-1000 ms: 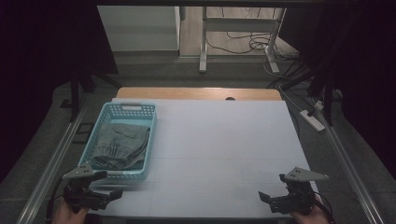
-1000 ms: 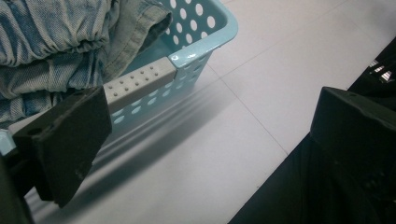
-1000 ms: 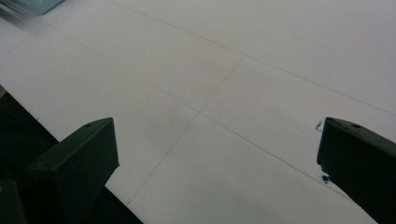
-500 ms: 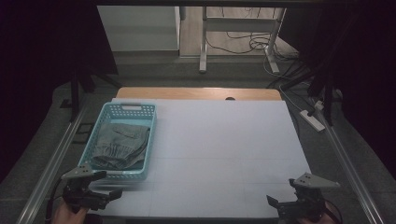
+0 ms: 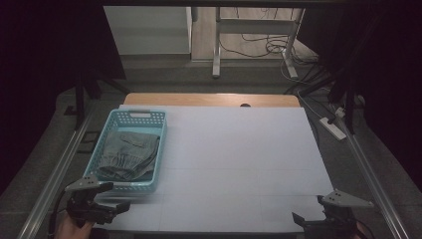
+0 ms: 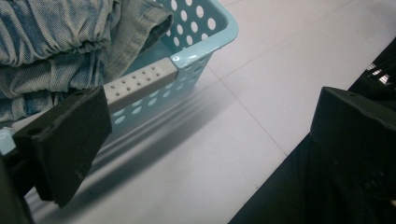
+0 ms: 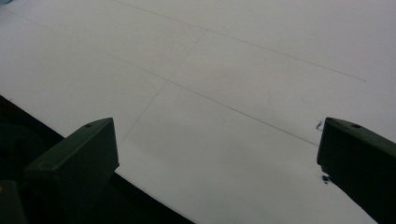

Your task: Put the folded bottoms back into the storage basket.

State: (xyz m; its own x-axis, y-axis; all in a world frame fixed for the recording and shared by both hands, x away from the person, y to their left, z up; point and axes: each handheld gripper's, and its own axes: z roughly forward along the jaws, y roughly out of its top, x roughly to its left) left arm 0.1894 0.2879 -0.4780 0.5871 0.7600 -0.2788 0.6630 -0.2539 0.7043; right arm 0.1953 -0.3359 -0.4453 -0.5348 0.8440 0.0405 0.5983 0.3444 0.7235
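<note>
The teal basket [image 5: 130, 152] is set at the left side of the white surface [image 5: 239, 164], its long axis running from the near edge away toward the far edge. The left gripper [image 5: 107, 204] is held low just before the basket's near end, jaws spread wide and empty. The right gripper [image 5: 306, 224] is held at the near right corner, likewise wide open and empty. Folded, faded denim clothing [image 6: 51, 42] is piled inside the perforated basket.
</note>
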